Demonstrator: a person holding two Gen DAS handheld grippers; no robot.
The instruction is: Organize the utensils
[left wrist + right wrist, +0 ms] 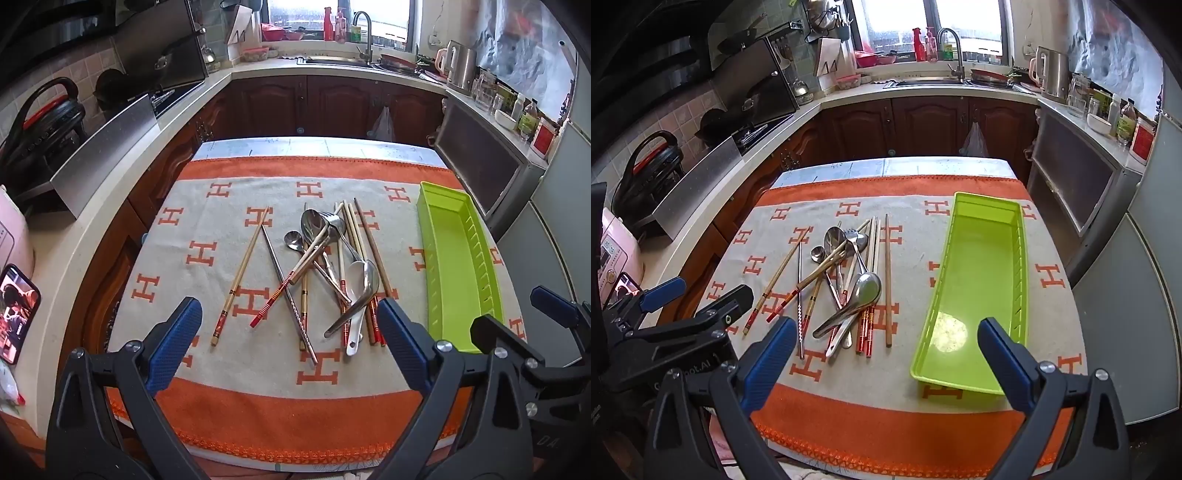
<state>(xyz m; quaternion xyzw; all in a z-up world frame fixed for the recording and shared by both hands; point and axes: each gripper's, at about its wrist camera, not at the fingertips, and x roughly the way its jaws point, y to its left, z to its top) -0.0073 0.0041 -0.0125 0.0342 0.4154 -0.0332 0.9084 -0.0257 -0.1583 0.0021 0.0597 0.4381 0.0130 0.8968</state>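
Observation:
A jumble of utensils [325, 266] [846, 280] lies mid-table on an orange and beige cloth [207, 254]: wooden chopsticks, a metal chopstick [288, 288], steel spoons, a fork. One wooden chopstick [242, 273] lies apart to the left. A green plastic tray [458, 258] [979, 280] stands lengthwise to the right of the pile, with nothing in it. My left gripper [288, 310] is open, above the cloth's near part and short of the pile. My right gripper [886, 325] is open too, its right finger over the tray's near end. Neither holds anything.
Kitchen counters wrap the left, back and right sides. A phone [16, 314] and a pink cooker [613, 254] sit on the left counter. A grey cabinet [480, 173] stands close to the table's right edge. The sink [923, 83] is at the back.

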